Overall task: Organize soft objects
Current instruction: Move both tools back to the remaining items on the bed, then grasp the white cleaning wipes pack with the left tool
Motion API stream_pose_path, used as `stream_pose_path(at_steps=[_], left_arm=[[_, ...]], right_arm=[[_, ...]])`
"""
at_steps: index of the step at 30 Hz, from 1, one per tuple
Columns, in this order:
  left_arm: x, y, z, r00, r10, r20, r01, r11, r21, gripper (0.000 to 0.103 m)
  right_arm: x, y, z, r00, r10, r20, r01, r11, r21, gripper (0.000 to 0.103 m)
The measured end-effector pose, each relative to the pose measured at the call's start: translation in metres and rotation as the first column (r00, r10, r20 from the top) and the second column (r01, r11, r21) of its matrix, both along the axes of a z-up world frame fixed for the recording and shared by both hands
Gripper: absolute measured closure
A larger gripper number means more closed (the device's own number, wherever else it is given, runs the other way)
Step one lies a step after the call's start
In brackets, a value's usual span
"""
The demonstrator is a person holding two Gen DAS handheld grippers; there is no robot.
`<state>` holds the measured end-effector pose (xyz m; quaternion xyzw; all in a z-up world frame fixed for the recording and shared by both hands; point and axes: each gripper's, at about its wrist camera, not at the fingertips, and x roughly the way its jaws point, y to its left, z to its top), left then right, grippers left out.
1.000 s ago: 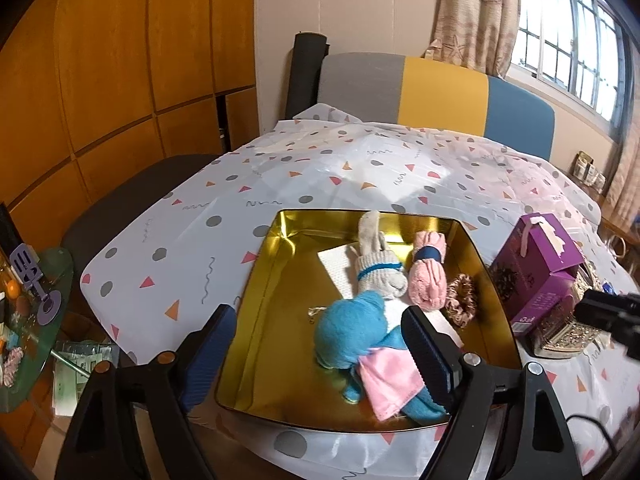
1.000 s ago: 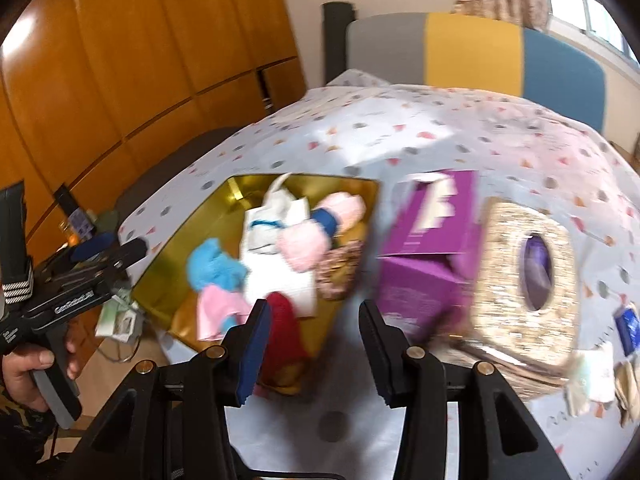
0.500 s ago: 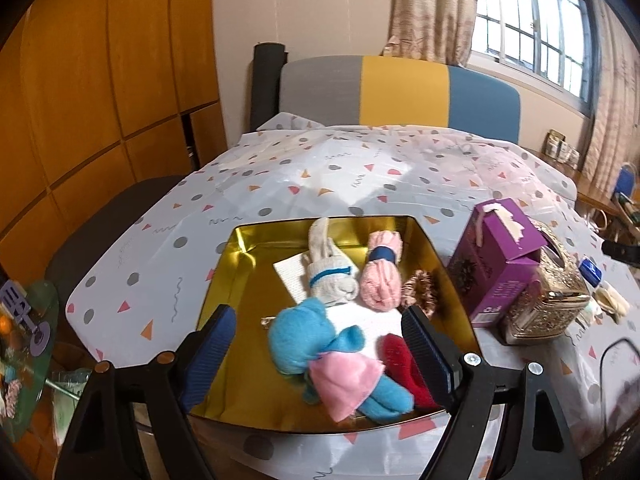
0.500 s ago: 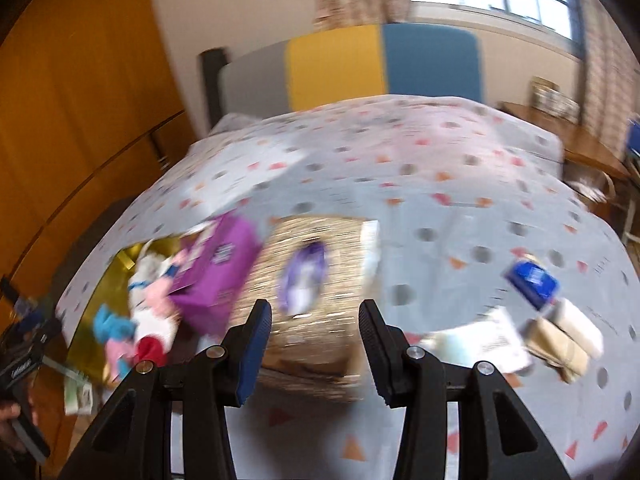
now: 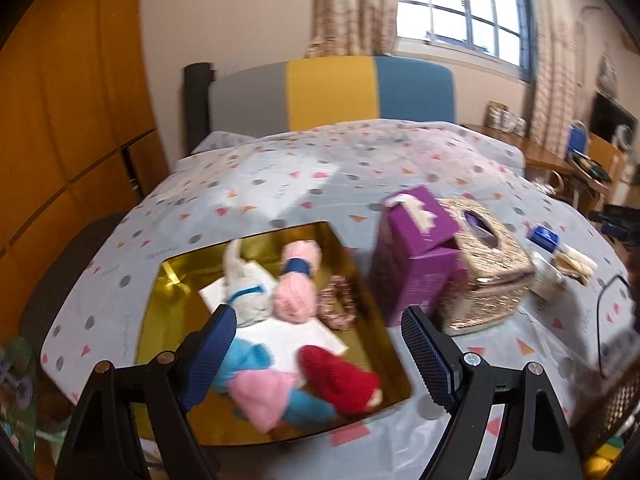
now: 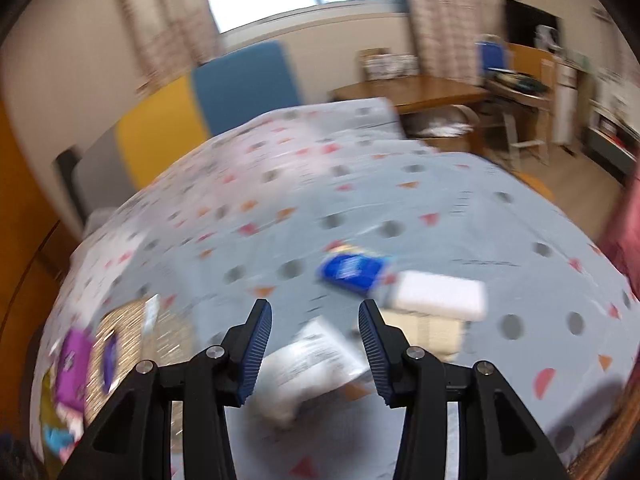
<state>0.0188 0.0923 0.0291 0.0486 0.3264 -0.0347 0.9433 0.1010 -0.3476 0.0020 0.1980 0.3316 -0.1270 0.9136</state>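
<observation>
My right claw [image 6: 315, 344] hangs apart and empty over a white soft packet [image 6: 310, 364] on the surface [image 6: 440, 208]; I judge it light, floppy, crinkly; pinch its middle; left claw [image 5: 318, 354], wide, over the gold tray [image 5: 160, 320].

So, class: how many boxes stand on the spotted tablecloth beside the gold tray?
2: a purple box right beside the gold tray, and a glittery gold tissue box touching its far side. Others may be hidden.
</observation>
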Motion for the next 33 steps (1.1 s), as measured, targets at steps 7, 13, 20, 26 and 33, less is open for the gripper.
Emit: stream_pose_path(at_steps=[7, 13, 20, 26, 33], left_arm=[[0.004, -0.051, 0.002, 0.986, -0.164, -0.007, 0.164, 0.986, 0.008, 0.018], [0.010, -0.101, 0.003, 0.953, -0.303, -0.023, 0.303, 0.953, 0.013, 0.018], [0.016, -0.159, 0.002, 0.888, -0.455, -0.060, 0.457, 0.890, 0.014, 0.020], [0.026, -0.207, 0.000, 0.826, -0.555, -0.100, 0.558, 0.830, 0.006, 0.024], [0.053, -0.265, -0.018, 0.785, -0.592, -0.186, 0.605, 0.796, 0.021, 0.025]], right_arm=[[-0.028, -0.077, -0.026, 0.947, -0.320, 0.030, 0.313, 0.940, 0.138, 0.057], [-0.043, -0.105, -0.041, 0.919, -0.394, 0.008, 0.375, 0.880, 0.290, 0.057], [-0.047, -0.106, -0.045, 0.923, -0.384, 0.015, 0.355, 0.868, 0.347, 0.057], [-0.049, -0.107, -0.051, 0.923, -0.385, 0.007, 0.349, 0.845, 0.405, 0.057], [-0.049, -0.108, -0.051, 0.929, -0.370, 0.012, 0.329, 0.842, 0.428, 0.057]])
